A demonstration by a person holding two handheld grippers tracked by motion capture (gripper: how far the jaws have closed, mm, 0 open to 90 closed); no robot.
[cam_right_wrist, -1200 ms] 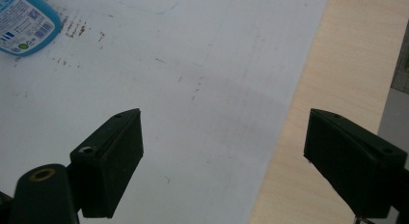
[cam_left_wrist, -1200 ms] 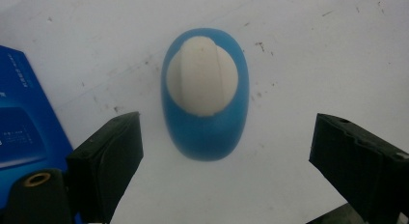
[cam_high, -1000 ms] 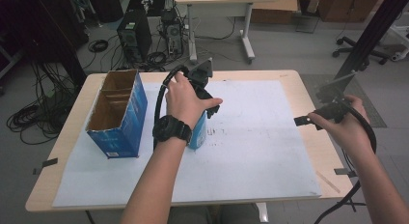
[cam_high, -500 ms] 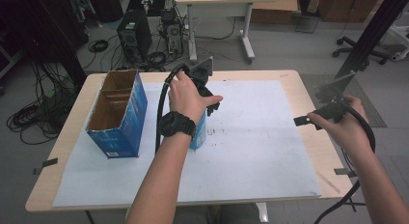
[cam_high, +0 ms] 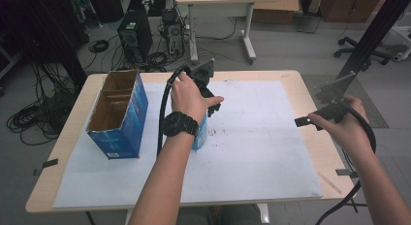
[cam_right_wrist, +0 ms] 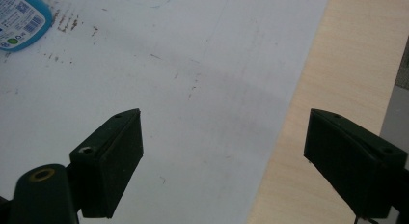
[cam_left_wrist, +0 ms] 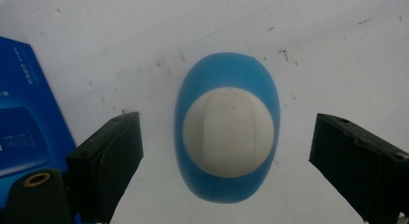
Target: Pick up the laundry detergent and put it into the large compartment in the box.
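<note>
A blue bottle (cam_left_wrist: 226, 132) with a white cap stands upright on the white paper. My left gripper (cam_left_wrist: 231, 161) points straight down over it, open, with one jaw on each side of the cap and neither touching. From above, the left hand covers the left gripper (cam_high: 213, 106), and the bottle's blue body (cam_high: 201, 136) shows just below the hand. My right gripper (cam_high: 303, 121) is open and holds nothing, low over the paper's right edge (cam_right_wrist: 289, 113). A corner of the bottle (cam_right_wrist: 21, 16) shows far off from the right gripper (cam_right_wrist: 236, 161).
An open blue cardboard box (cam_high: 118, 113) stands left of the bottle, close to the left jaw (cam_left_wrist: 24, 122). The white paper (cam_high: 252, 147) covers most of the wooden table (cam_high: 310, 89). Behind the table are computers, cables and a desk.
The left wrist has edged slightly forward over the bottle. The right gripper has stayed where it was.
</note>
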